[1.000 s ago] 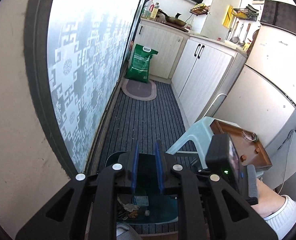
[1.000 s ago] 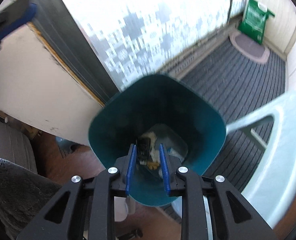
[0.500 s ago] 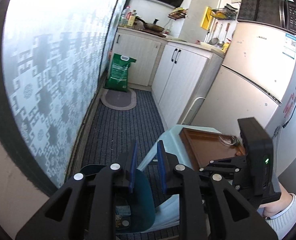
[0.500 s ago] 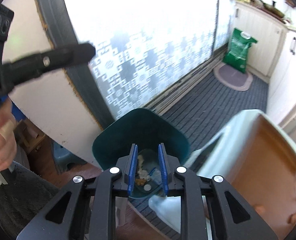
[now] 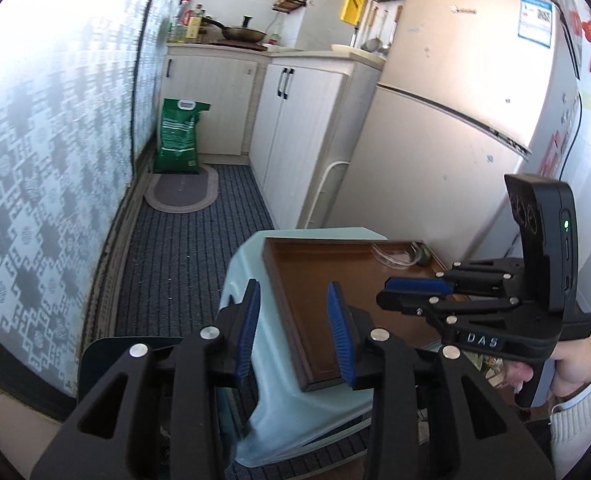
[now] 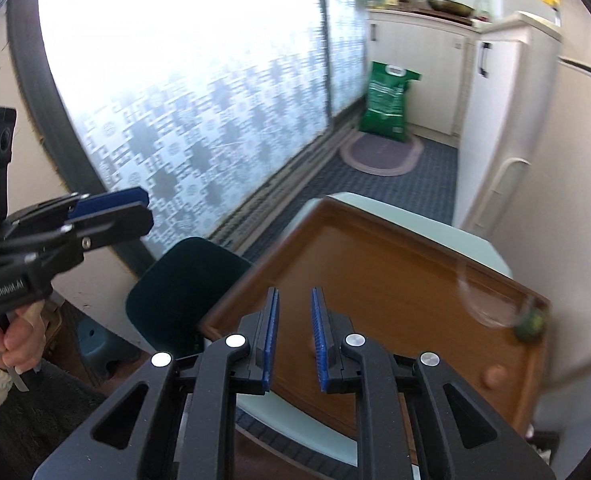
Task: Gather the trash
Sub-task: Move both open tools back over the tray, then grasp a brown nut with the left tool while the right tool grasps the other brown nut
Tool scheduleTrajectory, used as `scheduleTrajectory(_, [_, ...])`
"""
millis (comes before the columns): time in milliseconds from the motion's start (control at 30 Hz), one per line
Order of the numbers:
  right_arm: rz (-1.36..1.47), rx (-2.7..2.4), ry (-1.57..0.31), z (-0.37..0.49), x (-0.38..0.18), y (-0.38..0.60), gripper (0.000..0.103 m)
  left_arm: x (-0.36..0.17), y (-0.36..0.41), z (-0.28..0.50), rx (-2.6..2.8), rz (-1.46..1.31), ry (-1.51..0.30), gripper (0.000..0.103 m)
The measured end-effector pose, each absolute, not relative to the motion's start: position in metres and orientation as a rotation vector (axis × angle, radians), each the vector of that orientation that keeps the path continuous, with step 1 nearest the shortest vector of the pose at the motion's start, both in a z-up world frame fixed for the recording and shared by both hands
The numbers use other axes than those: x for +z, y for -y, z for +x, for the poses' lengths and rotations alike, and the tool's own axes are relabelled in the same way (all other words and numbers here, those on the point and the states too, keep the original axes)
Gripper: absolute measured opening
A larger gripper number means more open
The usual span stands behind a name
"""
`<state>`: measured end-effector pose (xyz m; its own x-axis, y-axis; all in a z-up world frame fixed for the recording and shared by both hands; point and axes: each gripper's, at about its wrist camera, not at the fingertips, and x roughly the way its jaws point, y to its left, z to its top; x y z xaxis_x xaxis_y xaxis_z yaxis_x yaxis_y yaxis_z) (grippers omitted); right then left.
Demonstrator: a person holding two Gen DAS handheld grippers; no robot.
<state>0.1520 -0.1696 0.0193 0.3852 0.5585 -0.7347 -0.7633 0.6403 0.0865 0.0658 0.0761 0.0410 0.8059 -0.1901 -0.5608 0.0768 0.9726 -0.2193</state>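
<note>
Left gripper (image 5: 293, 330): jaws have just been opening, gap moderate, nothing between them. Right gripper (image 6: 294, 338): jaws have just been closing, gap narrow, empty too. Just beneath both lies the brown tray (image 6: 375, 280), on a pale stool (image 5: 315, 420). Left of the tongs, lower, the dark green bin (image 6: 183, 280). Furthest, at the tray's far corner, clear plastic wrapper (image 5: 391, 258) and green scrap (image 6: 529, 322), probably the next pickup.

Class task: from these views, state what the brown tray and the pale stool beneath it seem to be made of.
Tray: likely varnished wood or wood-look laminate; brown, glossy, reflects light. Stool: probably moulded plastic; pale green, smooth, rounded edges.
</note>
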Motion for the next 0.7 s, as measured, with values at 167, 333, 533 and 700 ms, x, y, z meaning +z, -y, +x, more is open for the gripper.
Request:
scheduleTrajectory(167, [-0.255,0.794,-0.814,0.161,0.018,0.2,0.016,0.028,-0.042,0.086,-0.194,-0.14,-0.671,0.046])
scheduleTrajectory(333, [-0.24,0.737,-0.818,0.17,0.014,0.231,0.016,0.006,-0.013,0.103,-0.231,-0.071,-0.749,0.049])
scheduleTrajectory(533, [-0.213,0.673,-0.826,0.18,0.008,0.266,0.029,-0.02,0.012,0.119,-0.236,0.01,-0.817,0.05])
scheduleTrajectory(700, [-0.181,0.633,-0.817,0.185,0.007,0.29,0.038,-0.032,0.019,0.128,-0.223,0.037,-0.845,0.049])
